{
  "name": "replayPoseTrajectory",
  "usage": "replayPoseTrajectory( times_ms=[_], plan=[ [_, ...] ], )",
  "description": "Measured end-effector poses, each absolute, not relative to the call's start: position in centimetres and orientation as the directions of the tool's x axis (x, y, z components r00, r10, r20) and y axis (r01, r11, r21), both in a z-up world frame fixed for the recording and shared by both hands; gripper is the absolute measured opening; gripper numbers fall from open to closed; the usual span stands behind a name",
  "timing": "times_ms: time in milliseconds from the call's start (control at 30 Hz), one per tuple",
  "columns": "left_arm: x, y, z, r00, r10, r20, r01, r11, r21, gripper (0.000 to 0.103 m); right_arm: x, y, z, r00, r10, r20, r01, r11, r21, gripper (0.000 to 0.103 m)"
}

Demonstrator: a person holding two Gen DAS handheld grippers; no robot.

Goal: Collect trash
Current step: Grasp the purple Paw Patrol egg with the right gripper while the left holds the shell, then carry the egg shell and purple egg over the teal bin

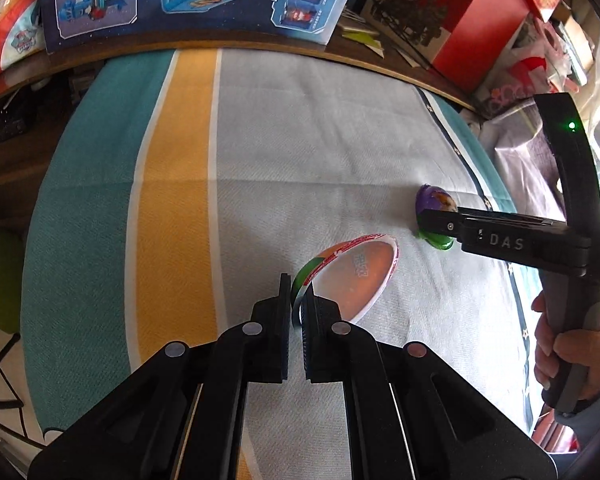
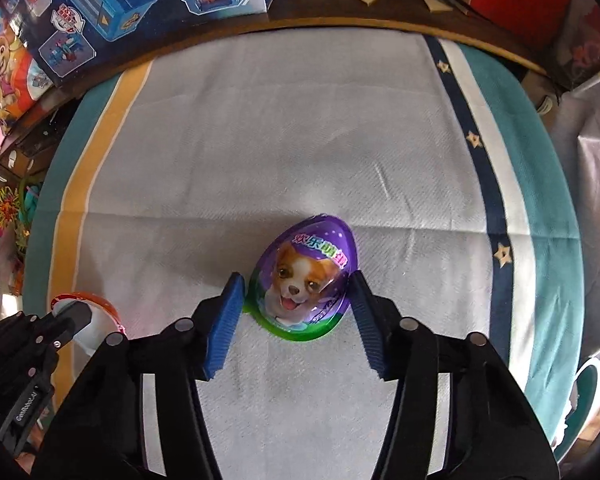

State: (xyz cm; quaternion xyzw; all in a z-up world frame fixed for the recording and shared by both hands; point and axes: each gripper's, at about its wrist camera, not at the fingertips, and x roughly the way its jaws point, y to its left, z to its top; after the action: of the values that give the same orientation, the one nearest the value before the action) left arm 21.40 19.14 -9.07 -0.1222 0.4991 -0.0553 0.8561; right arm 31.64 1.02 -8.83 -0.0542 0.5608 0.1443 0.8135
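Left hand-held gripper [image 1: 296, 308] clamped on rim of orange-white oval lid [image 1: 356, 276], tilted over the striped cloth [image 1: 300, 128] on the counter. Right hand-held gripper [image 2: 298, 296] half-wide, straddling purple egg-shaped package [image 2: 304, 276] near cloth's right edge; pad contact unclear.

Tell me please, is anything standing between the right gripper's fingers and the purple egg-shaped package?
Nothing visible. The purple egg-shaped package lies on the tablecloth between the right gripper's two blue pads, with no other object in the gaps. The pads sit close beside it; contact is uncertain.
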Motion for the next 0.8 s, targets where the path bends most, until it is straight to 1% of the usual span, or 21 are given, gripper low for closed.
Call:
replayPoseTrajectory(
  times_ms=[167, 367, 633, 800],
  plan=[
    [21.4, 18.4, -9.2, 0.494, -0.228, -0.839, -0.022, 0.962, -0.274, 0.005, 31.3, 0.0, -8.4, 0.322, 0.203, -0.925, -0.289, 0.951, 0.108, 0.045],
    [21.3, 16.2, -8.5, 0.493, -0.243, -0.835, 0.019, 0.963, -0.269, 0.005, 29.3, -2.7, -6.1, 0.340, 0.237, -0.910, -0.273, 0.951, 0.145, 0.045],
    [20.0, 10.6, -6.5, 0.495, -0.270, -0.826, 0.115, 0.962, -0.246, 0.005, 25.0, -8.4, -3.6, 0.362, 0.268, -0.893, -0.227, 0.954, 0.194, 0.045],
    [18.8, 6.3, -5.4, 0.486, -0.290, -0.824, 0.192, 0.956, -0.223, 0.005, 22.4, -13.2, -2.2, 0.398, 0.281, -0.873, -0.162, 0.959, 0.234, 0.045]
  ],
)
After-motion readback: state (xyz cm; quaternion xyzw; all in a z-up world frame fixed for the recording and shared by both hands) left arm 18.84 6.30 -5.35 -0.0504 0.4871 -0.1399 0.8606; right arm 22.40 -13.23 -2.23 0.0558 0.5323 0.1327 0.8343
